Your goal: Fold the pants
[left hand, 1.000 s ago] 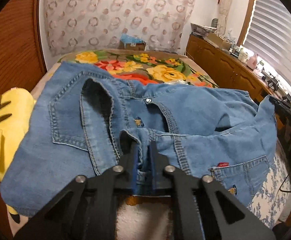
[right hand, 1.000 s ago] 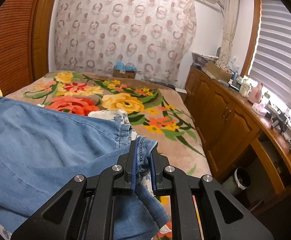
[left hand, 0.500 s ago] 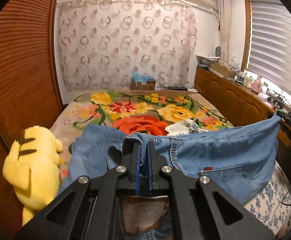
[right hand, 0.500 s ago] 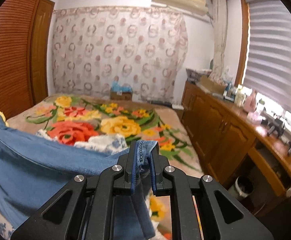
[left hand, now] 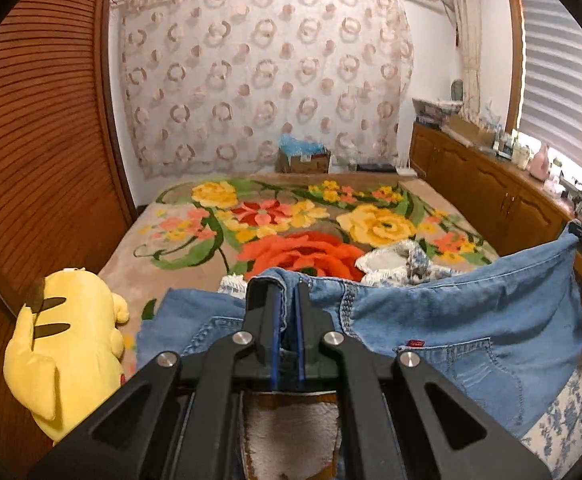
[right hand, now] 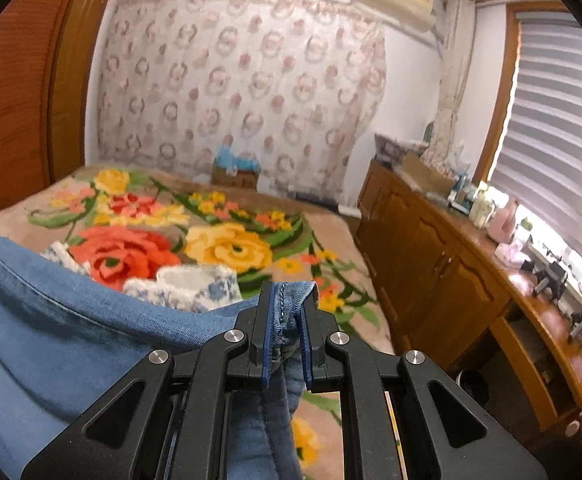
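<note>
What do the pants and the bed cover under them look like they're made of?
Pants: blue denim, apparently washed and faded; contrast topstitching, a stitched back pocket with a small red tab, thick folded hems in both sets of jaws. Bed cover: seemingly a plush, fleecy blanket, matte, with a soft fuzzy-edged flower print; the fibre cannot be told from here.

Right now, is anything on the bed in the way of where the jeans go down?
Yes. A crumpled white cloth with blue flowers lies on the floral blanket just beyond the blue denim jeans, which both hand-held grippers hold. The yellow plush toy sits off at the left edge.
</note>
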Available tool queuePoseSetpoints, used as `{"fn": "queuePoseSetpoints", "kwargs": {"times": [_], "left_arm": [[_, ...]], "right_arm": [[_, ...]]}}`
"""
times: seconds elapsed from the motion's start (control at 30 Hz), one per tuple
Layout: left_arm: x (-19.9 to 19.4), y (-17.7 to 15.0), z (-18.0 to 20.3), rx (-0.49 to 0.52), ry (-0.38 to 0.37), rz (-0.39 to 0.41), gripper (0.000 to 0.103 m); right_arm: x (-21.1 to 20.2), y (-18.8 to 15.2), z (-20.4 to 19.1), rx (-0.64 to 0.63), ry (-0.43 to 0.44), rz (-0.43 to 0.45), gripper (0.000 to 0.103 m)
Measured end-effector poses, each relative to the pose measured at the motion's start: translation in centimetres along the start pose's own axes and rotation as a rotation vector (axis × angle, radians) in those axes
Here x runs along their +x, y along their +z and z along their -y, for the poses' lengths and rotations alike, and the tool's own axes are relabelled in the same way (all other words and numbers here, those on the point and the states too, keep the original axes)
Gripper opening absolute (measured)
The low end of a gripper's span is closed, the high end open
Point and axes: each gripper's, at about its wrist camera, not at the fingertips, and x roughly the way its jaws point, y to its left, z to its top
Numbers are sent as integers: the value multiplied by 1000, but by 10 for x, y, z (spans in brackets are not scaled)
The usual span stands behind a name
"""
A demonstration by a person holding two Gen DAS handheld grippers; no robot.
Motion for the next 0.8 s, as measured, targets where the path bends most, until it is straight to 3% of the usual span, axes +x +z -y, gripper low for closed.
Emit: {"fn": "queuePoseSetpoints", "kwargs": {"times": [0.17, 0.33, 0.5, 0.6, 0.8], "left_arm": [[13, -14, 1, -4, -9, -67, 7], [-3, -21, 4, 20, 11, -73, 21], [-30, -29, 8, 38, -30, -63, 38], [-40, -37, 10, 35, -64, -70, 55], [-50, -64, 20, 31, -102, -119, 55]], "right_arm": [[23, -15, -8, 16, 44, -73, 9], [16, -17, -10, 47, 64, -85, 17], [-9, -14, -15, 64, 95, -60, 45], [-25, -16, -22, 66, 130, -61, 52], [-57, -30, -46, 63, 228, -74, 57]]}}
